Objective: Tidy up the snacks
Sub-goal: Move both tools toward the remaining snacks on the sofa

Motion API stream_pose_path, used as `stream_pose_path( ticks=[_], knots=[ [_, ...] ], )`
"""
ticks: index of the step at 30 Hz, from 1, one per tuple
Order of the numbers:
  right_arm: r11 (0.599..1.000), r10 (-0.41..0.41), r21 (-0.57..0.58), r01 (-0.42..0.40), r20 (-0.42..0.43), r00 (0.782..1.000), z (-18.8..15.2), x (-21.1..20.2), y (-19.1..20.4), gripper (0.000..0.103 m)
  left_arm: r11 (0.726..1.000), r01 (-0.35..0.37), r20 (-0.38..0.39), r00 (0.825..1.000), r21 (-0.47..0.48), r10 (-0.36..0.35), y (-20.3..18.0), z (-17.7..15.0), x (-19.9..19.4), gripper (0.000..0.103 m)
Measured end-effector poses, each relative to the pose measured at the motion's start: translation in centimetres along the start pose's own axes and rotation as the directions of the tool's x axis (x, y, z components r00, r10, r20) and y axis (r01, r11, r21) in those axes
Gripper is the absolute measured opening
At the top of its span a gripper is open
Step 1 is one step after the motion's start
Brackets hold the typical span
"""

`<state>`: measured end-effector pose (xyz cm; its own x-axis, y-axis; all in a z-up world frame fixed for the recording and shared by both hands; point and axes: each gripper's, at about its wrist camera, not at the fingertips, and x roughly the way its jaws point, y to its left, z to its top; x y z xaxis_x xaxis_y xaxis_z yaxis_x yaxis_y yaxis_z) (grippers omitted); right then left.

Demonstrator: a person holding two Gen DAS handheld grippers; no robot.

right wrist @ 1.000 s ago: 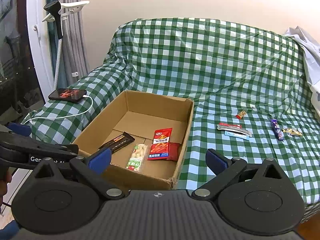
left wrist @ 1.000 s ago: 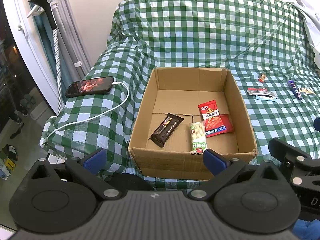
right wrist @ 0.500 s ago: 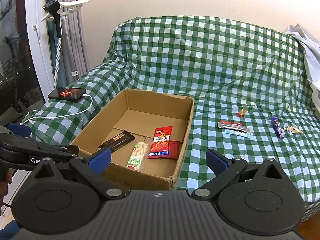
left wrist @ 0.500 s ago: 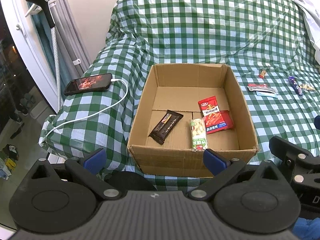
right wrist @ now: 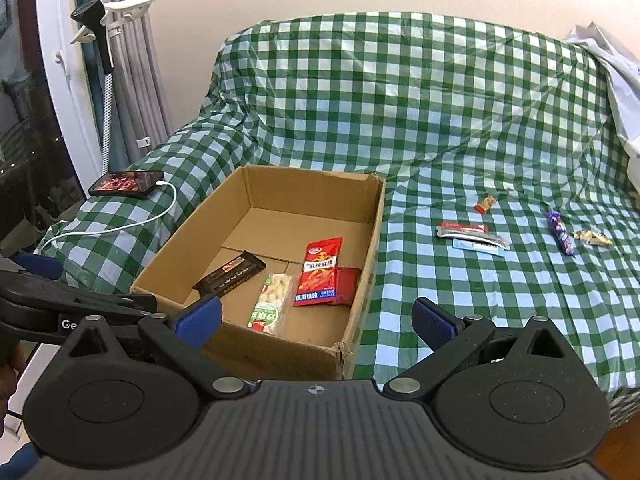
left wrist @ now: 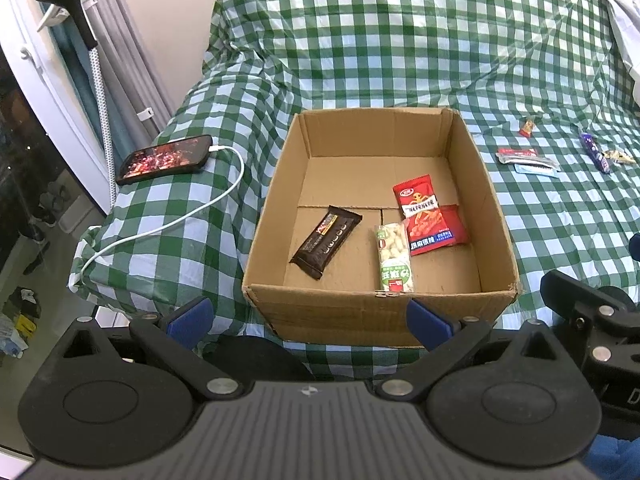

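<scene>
1. The left gripper (left wrist: 308, 320) is held in front of the near wall of the cardboard box (left wrist: 372, 320). Its blue-tipped fingers (left wrist: 188, 318) are spread wide and hold nothing.
2. The right gripper (right wrist: 316, 316) is held at the box's near right corner. Its blue fingertips (right wrist: 434, 318) are likewise wide apart and empty.
3. The cardboard box sits open-topped on a sofa draped in a green-and-white checked cover (right wrist: 400, 100).
4. Contents of the box, left to right in the left wrist view:
   - a dark brown chocolate bar (left wrist: 326, 240), lying diagonally;
   - a clear-and-green peanut packet (left wrist: 394, 258), its lower end against the near wall;
   - a red snack pouch (left wrist: 426, 212), touching the peanut packet and overlapping a second red packet beneath it.
5. Snacks outside the box lie on the cover to its right, well apart from it:
   - a small red-and-gold candy (right wrist: 485, 203), farthest back;
   - a red-and-silver bar (right wrist: 470, 232), resting on a light blue packet (right wrist: 478, 246);
   - a purple bar (right wrist: 560, 233);
   - a gold-wrapped candy (right wrist: 592, 237), just beside the purple bar.
6. A smartphone (left wrist: 166, 158) with a lit screen lies on the sofa arm left of the box, with a white cable (left wrist: 180, 216) plugged in.
</scene>
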<state>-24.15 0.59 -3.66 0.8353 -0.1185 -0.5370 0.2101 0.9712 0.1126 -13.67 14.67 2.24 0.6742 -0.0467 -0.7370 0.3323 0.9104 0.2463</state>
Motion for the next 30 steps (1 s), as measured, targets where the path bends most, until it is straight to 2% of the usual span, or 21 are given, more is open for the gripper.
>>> stream_pose_path(
  ticks=[7,14,18,22,25,30],
  knots=[
    [0.998,-0.019,0.055,0.020,-0.015,1.000,0.2,0.8,-2.6,0.101,0.999,0.026,-0.044,0.999,0.030,-0.025,-2.0,1.6,1.3,0.103],
    [0.980,-0.115,0.163,0.113,-0.001,0.993,0.7,1.0,-8.4,0.101,0.993,0.060,-0.035,0.998,0.100,-0.057,-6.3,5.0,1.8,0.103],
    [0.951,-0.190,0.246,0.185,-0.005,0.982,0.6,1.0,-12.9,0.101,0.986,0.109,-0.054,0.993,0.122,-0.103,-9.5,7.5,2.3,0.103],
    [0.913,-0.266,0.318,0.257,-0.017,0.964,0.5,1.2,-17.5,0.101,0.976,0.110,-0.024,0.994,0.188,-0.107,-13.3,10.2,2.9,0.103],
    [0.882,-0.320,0.357,0.307,-0.025,0.947,0.2,1.7,-20.6,0.101,0.959,0.127,-0.005,0.992,0.253,-0.130,-16.5,12.4,3.8,0.103],
    [0.845,-0.356,0.406,0.348,-0.057,0.933,0.3,3.7,-25.7,0.102,0.921,0.156,0.003,0.986,0.356,-0.168,-22.5,16.1,7.1,0.103]
  ],
)
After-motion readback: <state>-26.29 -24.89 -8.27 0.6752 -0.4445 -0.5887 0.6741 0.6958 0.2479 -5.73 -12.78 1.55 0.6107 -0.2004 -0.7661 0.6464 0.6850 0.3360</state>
